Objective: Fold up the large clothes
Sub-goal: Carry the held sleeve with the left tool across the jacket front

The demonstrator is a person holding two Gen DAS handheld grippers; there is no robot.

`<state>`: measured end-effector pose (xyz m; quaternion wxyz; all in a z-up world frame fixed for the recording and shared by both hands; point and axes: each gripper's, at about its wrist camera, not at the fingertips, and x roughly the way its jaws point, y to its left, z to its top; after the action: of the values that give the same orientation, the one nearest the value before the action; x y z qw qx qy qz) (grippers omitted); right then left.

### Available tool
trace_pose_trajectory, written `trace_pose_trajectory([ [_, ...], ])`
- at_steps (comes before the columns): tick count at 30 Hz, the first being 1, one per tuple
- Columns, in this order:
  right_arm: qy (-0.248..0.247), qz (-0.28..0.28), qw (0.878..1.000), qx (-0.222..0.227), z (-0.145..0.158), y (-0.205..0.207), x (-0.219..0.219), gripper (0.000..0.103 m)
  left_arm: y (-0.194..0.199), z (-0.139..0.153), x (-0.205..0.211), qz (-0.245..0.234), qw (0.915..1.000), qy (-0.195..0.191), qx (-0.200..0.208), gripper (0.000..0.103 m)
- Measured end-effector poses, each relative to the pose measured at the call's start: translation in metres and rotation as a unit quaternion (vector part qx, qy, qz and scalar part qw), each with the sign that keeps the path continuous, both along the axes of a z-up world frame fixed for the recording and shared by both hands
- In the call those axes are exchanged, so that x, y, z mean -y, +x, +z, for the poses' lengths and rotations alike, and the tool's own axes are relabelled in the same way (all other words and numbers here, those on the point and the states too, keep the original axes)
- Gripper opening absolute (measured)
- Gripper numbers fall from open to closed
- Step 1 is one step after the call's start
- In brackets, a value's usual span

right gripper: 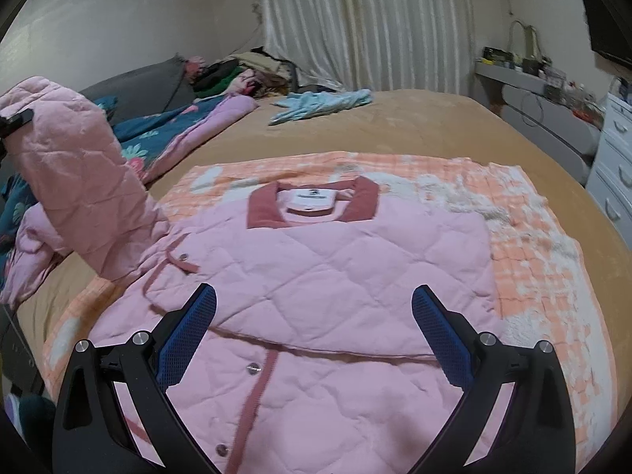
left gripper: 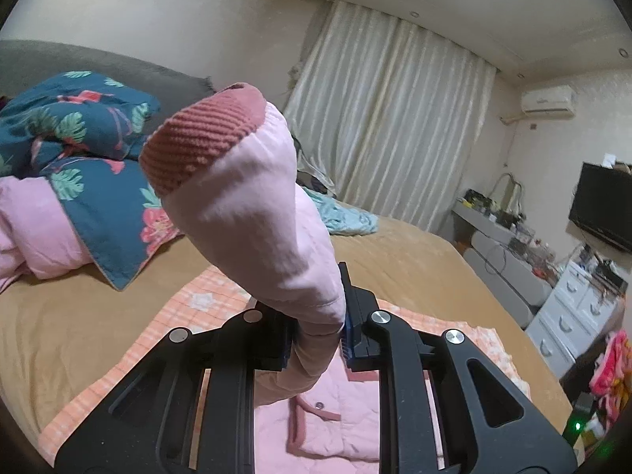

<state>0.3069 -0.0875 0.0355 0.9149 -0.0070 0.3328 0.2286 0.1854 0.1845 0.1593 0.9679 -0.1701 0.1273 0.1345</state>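
A pink quilted jacket with a dark pink collar lies flat on an orange checked blanket on the bed. Its right side is folded over the front. My left gripper is shut on the jacket's left sleeve and holds it up in the air, the dark pink ribbed cuff sticking out past the fingers. The raised sleeve also shows at the left of the right wrist view. My right gripper is open and empty, hovering just above the jacket's lower front.
A teal floral quilt with pink lining is heaped at the head of the bed. A light blue garment lies at the far side. White drawers and a cluttered desk stand to the right. Curtains hang behind.
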Motion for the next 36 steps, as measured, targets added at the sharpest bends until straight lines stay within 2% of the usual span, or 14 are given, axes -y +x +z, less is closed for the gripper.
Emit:
trace_pose_trajectory([
  [13, 0.009, -0.046, 0.999, 0.014, 0.004, 0.009, 0.036, 0.099, 0.030, -0.015, 0.056, -0.073, 0.9969, 0.023, -0.017, 0.011],
  [25, 0.035, -0.090, 0.995, 0.008, 0.005, 0.018, 0.071, 0.099, 0.057, -0.038, 0.101, -0.122, 0.9908, 0.038, -0.045, 0.011],
  [31, 0.041, -0.109, 0.993, 0.006, 0.004, 0.021, 0.083, 0.099, 0.068, -0.054, 0.124, -0.145, 0.9860, 0.050, -0.066, 0.011],
  [36, 0.054, -0.126, 0.991, -0.002, 0.002, 0.025, 0.095, 0.099, 0.078, -0.075, 0.146, -0.170, 0.9785, 0.068, -0.095, 0.012],
])
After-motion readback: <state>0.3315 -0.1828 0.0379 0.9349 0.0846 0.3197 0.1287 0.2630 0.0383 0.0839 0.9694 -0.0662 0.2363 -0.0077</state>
